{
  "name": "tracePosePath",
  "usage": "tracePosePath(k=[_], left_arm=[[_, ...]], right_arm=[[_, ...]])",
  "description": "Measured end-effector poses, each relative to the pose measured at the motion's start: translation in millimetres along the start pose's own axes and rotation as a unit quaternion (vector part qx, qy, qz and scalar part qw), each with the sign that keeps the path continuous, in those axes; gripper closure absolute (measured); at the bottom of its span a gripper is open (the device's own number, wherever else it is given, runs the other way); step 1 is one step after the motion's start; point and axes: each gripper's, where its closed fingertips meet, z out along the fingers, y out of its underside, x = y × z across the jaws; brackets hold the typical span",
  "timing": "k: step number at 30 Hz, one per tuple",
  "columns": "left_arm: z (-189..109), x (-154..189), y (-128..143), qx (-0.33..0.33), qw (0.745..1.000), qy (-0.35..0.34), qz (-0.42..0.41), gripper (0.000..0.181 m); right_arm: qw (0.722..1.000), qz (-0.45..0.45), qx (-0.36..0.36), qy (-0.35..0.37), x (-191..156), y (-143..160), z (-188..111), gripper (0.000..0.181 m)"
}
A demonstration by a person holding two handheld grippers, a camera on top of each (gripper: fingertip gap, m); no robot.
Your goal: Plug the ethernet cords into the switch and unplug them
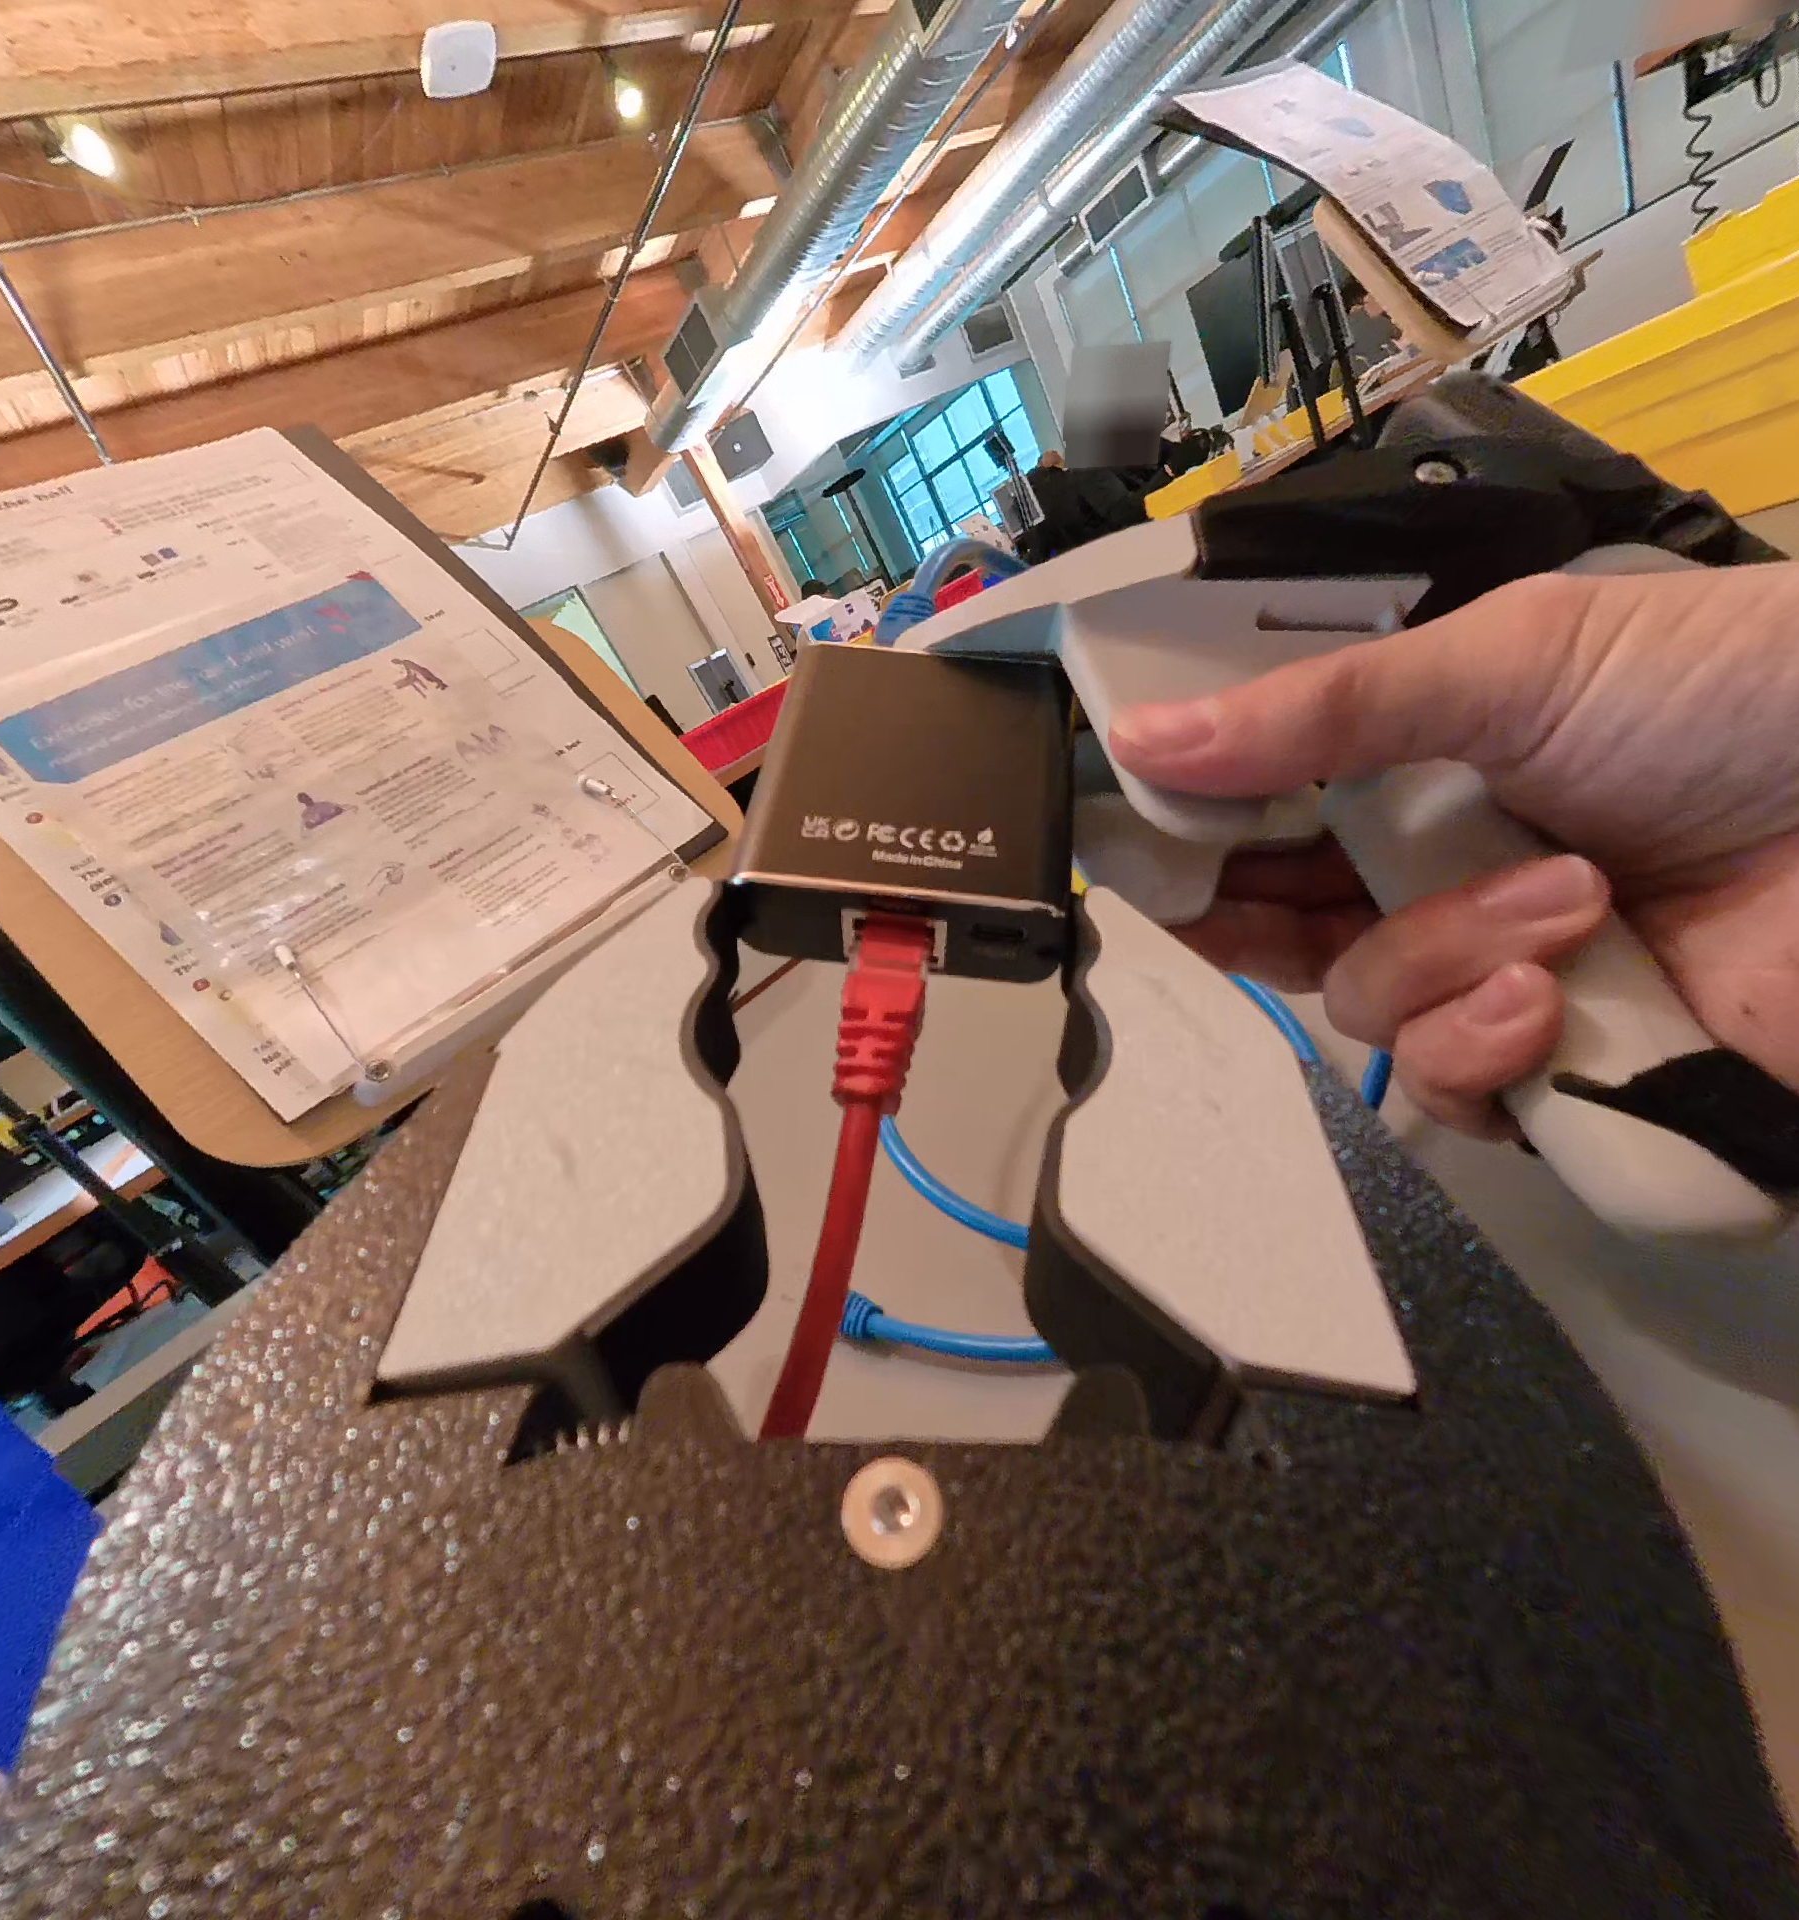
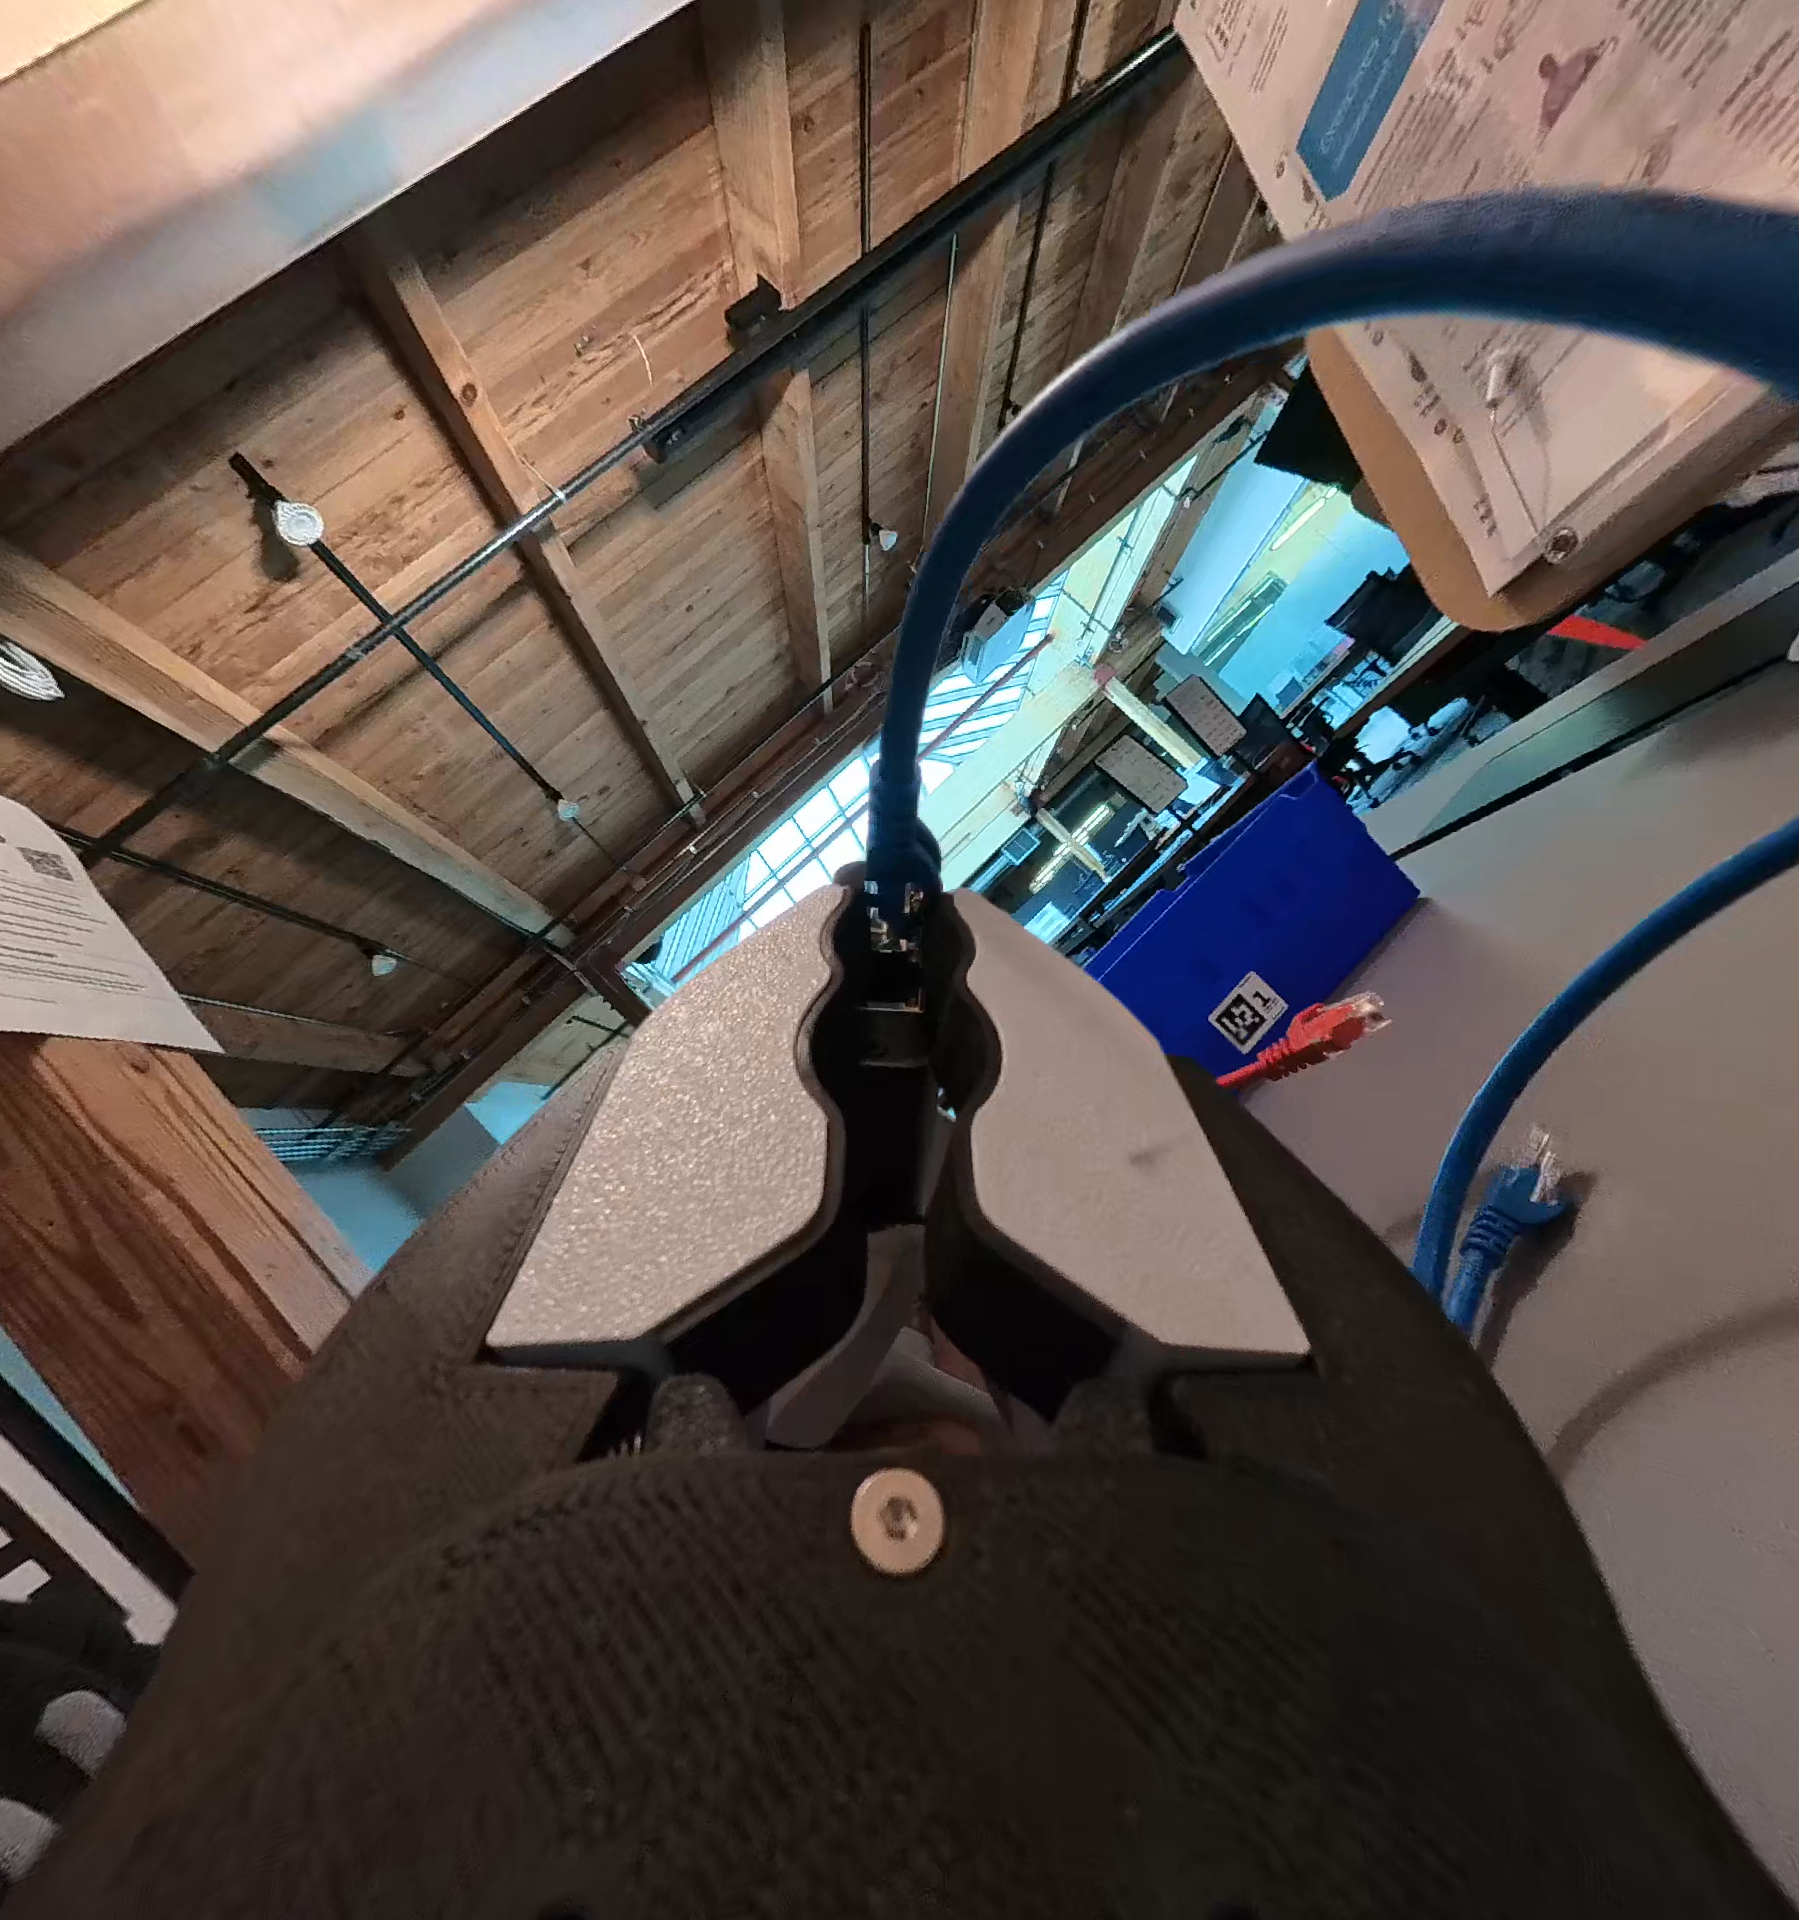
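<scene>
The left gripper (image 1: 895,935) is spread wide and grips nothing. The red ethernet cord with a moulded boot (image 1: 843,1195) runs untouched between its fingers. The fingertips sit just beside the near corners of the small black metal switch box (image 1: 916,758); whether they touch it I cannot tell. The red plug is seated in the switch's near port, so that insertion looks done.

The right gripper (image 2: 895,935), held in a hand (image 1: 1601,831), is closed on the switch and holds it up off the grey table (image 2: 1653,1039). At the switch's far end the blue ethernet cord (image 2: 1290,291) appears to enter a port and arches away overhead. With both cords apparently in, unplugging is probably what remains.

A loose blue plug (image 2: 1508,1205) and, farther off, a loose red plug (image 2: 1331,1023) lie on the table. Beyond them stands a blue plastic bin (image 2: 1259,914). In the left wrist view a red bin (image 1: 729,738) and yellow bins (image 1: 1705,343) sit farther back. None of the bins shows its contents.
</scene>
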Motion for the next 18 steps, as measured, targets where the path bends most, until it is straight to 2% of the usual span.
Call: tracePosePath(k=[4, 9, 12, 14, 18], left_arm=[[0.5, -2.9, 3.8, -0.005, 1.000, -0.003, -0.029, 0.122], [-0.8, -9.2, 2.9, -0.017, 0.999, -0.039, 0.019, 0.122], [-1.0, -11.5, 6.1, -0.020, 0.999, -0.040, 0.003, 0.122], [-4.5, -15.1, 4.4, -0.005, 0.999, -0.044, 0.011, 0.122], [-4.5, -15.0, 4.8, -0.004, 0.999, -0.035, 0.004, 0.122]], right_arm=[[1.000, 0.001, 0.005, 0.006, 5.0, 1.2, 4.1, 0.170], [0.999, 0.034, 0.014, -0.012, 3.6, 1.6, 10.1, 0.170], [0.999, 0.051, 0.013, -0.004, 7.6, 3.4, 13.9, 0.171], [0.996, 0.087, -0.013, -0.025, 3.4, 5.5, 15.9, 0.171], [0.996, 0.093, -0.004, -0.004, 5.6, 3.9, 16.4, 0.170]])
